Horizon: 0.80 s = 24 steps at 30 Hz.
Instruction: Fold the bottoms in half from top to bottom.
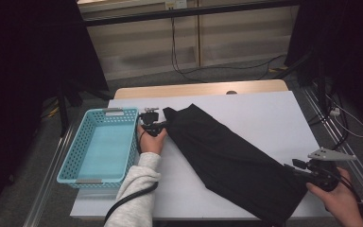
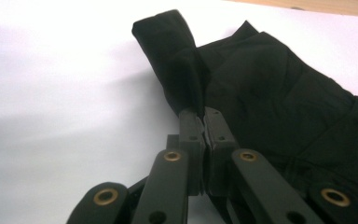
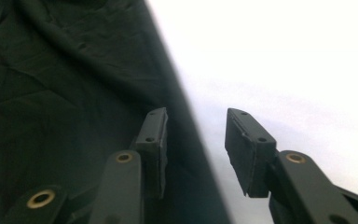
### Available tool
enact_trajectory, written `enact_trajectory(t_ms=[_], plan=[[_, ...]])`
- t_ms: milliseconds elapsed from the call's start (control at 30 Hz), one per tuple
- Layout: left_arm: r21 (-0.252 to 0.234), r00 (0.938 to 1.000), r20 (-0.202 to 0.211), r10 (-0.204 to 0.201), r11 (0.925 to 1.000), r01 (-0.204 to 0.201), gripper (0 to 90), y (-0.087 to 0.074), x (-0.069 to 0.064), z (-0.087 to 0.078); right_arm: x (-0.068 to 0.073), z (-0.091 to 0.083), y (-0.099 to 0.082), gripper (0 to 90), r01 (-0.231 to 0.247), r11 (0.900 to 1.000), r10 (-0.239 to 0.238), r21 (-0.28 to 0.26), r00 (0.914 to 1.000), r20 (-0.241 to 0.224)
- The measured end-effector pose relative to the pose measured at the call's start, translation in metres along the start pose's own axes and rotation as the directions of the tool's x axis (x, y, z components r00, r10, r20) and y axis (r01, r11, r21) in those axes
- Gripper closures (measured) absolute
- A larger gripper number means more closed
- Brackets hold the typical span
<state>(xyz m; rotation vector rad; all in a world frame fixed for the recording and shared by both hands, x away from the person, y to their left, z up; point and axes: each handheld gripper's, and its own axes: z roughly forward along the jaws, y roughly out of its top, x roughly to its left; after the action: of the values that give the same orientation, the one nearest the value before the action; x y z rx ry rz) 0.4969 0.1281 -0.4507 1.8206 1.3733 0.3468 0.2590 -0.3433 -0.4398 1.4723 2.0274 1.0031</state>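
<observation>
A black cloth (image 1: 227, 158) lies folded in a long strip, slanting across the white table (image 1: 264, 113) from upper left to lower right. My left gripper (image 1: 160, 124) is shut on the cloth's upper-left corner; in the left gripper view the pinched fold (image 2: 177, 60) rises out of the closed jaws (image 2: 201, 114). My right gripper (image 1: 298, 171) is at the cloth's lower-right end. In the right gripper view its jaws (image 3: 195, 126) stand apart, with the cloth's edge (image 3: 177, 98) running between them and neither pad pressing on it.
A light blue perforated basket (image 1: 82, 137) stands at the table's left edge, just left of my left hand. Bare table surface lies to the right of the cloth and along the far edge. Cables trail on the floor behind.
</observation>
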Motion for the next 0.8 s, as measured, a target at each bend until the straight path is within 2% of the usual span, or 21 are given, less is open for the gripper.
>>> enact_trajectory(t_ms=[133,233,267,333,367,433,500,567,633,667,733,767,800], plan=[[0.001,1.0000,-0.008,-0.001,1.0000,0.001,87.2,-0.003,0.006,-0.003,-0.001,-0.007,0.000,67.9,-0.006,1.0000,0.006,0.003,1.0000,0.000],[0.005,0.9998,-0.014,0.015,0.9999,-0.015,86.1,-0.007,0.004,-0.003,0.001,-0.005,-0.005,73.5,-0.006,0.9994,0.007,0.035,0.9997,-0.023],[0.007,0.9998,-0.005,0.019,0.9998,-0.019,82.4,-0.008,0.003,-0.002,0.002,-0.004,-0.006,74.0,-0.004,0.9990,0.005,0.045,0.9993,-0.037],[0.025,0.9992,0.032,0.024,0.9994,-0.025,68.8,-0.012,-0.001,-0.001,0.005,-0.003,-0.008,74.2,0.005,0.9982,-0.002,0.060,0.9987,-0.050],[0.026,0.9987,0.038,0.033,0.9991,-0.034,56.6,-0.013,-0.003,-0.001,0.007,-0.003,-0.009,76.3,0.013,0.9973,-0.009,0.072,0.9981,-0.061],[0.036,0.9950,0.063,0.077,0.9962,-0.079,49.9,-0.017,-0.009,-0.002,0.008,-0.003,-0.011,76.5,0.023,0.9960,-0.017,0.086,0.9978,-0.064],[0.034,0.9908,0.067,0.117,0.9922,-0.120,42.0,-0.020,-0.013,-0.005,0.010,-0.004,-0.014,76.2,0.026,0.9950,-0.018,0.097,0.9970,-0.075],[0.034,0.9887,0.077,0.128,0.9908,-0.131,32.5,-0.023,-0.015,-0.007,0.011,-0.003,-0.017,72.0,0.030,0.9943,-0.024,0.103,0.9976,-0.065],[0.038,0.9833,0.077,0.165,0.9850,-0.168,30.8,-0.024,-0.018,-0.011,0.014,0.000,-0.020,70.2,0.046,0.9932,-0.037,0.107,0.9961,-0.080],[0.026,0.9813,0.076,0.177,0.9835,-0.179,29.4,-0.025,-0.020,-0.012,0.014,0.000,-0.021,70.5,0.052,0.9930,-0.045,0.107,0.9969,-0.064],[0.016,0.9773,0.090,0.192,0.9809,-0.194,28.5,-0.027,-0.022,-0.016,0.014,0.000,-0.022,79.4,0.044,0.9936,-0.037,0.104,0.9970,-0.068],[0.004,0.9773,0.094,0.190,0.9816,-0.191,27.6,-0.028,-0.023,-0.018,0.013,-0.001,-0.023,88.9,0.040,0.9939,-0.033,0.103,0.9970,-0.070],[0.004,0.9728,0.104,0.207,0.9779,-0.209,26.8,-0.028,-0.023,-0.019,0.012,-0.001,-0.024,89.9,0.041,0.9942,-0.034,0.099,0.9968,-0.072]])
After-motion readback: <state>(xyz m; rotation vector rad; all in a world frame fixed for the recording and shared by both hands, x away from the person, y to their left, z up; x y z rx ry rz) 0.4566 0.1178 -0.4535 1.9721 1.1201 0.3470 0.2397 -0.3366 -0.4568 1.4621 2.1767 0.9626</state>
